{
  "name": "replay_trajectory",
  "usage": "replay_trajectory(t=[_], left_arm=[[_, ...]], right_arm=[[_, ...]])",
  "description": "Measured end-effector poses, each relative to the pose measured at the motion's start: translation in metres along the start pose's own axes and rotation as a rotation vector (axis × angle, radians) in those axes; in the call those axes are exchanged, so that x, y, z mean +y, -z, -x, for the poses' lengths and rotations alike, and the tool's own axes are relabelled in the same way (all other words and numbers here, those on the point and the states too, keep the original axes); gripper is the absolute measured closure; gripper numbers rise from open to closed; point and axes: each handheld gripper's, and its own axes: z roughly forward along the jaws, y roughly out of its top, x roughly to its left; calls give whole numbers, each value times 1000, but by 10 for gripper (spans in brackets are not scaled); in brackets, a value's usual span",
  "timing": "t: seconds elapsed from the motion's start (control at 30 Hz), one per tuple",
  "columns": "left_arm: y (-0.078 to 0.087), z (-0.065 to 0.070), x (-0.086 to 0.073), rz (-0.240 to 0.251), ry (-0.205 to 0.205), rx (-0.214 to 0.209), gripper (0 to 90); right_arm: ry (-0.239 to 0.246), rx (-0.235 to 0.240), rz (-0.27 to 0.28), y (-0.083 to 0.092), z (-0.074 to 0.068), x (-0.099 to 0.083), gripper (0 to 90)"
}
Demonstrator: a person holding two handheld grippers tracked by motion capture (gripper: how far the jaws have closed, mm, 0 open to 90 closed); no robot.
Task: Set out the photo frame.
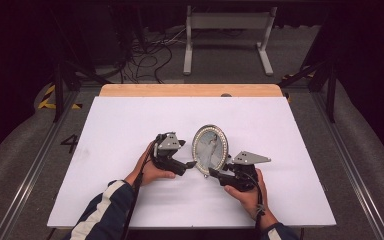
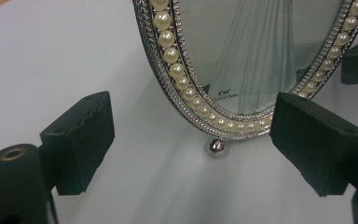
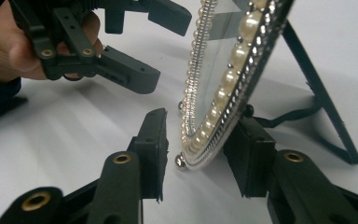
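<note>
Item inspected: an oval pearl-rimmed picture frame [image 1: 210,149], standing just below the centre of the high view on the white counter [image 1: 130,125].

Orientation: the frame's long axis runs near vertical. It stands on its lower end, where small ball feet [image 2: 216,147] meet the counter, and leans back on a dark easel strut [image 3: 324,100] seen at the right of the right gripper view. Its glass faces the bottom edge of the high view, toward the person.

Right gripper [image 3: 196,156]: its fingers [image 3: 153,149] straddle the lower rim of the frame, one in front and one behind. They stand narrow, with a visible gap on the front side; no firm hold is established.

Left gripper [image 2: 191,140]: its fingers [image 2: 81,137] are spread wide and empty, low in front of the frame's bottom edge.

Risks, as judged:
- An off-centre closure on the thin rim may twist the frame and lift a foot, tipping it backward over the strut.
- The hard, rounded pearls offer a poor seat; the fingers may slip.
- Pressure on the glass may crack it.
- A nudge from the left gripper may slide the base forward and fold the strut.
</note>
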Motion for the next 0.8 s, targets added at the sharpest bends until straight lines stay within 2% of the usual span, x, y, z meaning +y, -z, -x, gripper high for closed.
replay_trajectory(t=[0.07,0.13,0.17,0.2,0.37,0.4,0.47,0.57,0.67,0.77,0.8], left_arm=[[-1,0,0,0,-6,0,170],[-3,1,2,7,-3,-18,198],[-5,1,4,15,-9,-10,204],[-6,1,7,31,5,-25,220],[-10,-1,10,30,11,-45,258],[-12,-2,10,37,27,-58,265],[-12,-3,11,41,32,-70,288],[-16,-2,11,30,17,-97,294],[-17,-3,11,29,17,-82,318],[-16,-5,10,30,25,-84,350],[-15,-5,10,29,23,-79,373]], right_arm=[[-7,-2,4,2,-1,-1,609],[-8,-19,4,8,-2,-3,627],[-6,-26,4,11,-3,-4,635],[-1,-42,9,15,-4,-4,644],[-9,-72,51,28,-7,-7,698],[-6,-82,61,30,-8,-7,708],[-3,-95,74,31,-9,-7,715],[-13,-106,104,34,-10,-6,738],[-10,-130,102,31,-9,-6,773],[-15,-122,109,30,-8,-6,777],[-11,-124,109,31,-8,-5,811]])
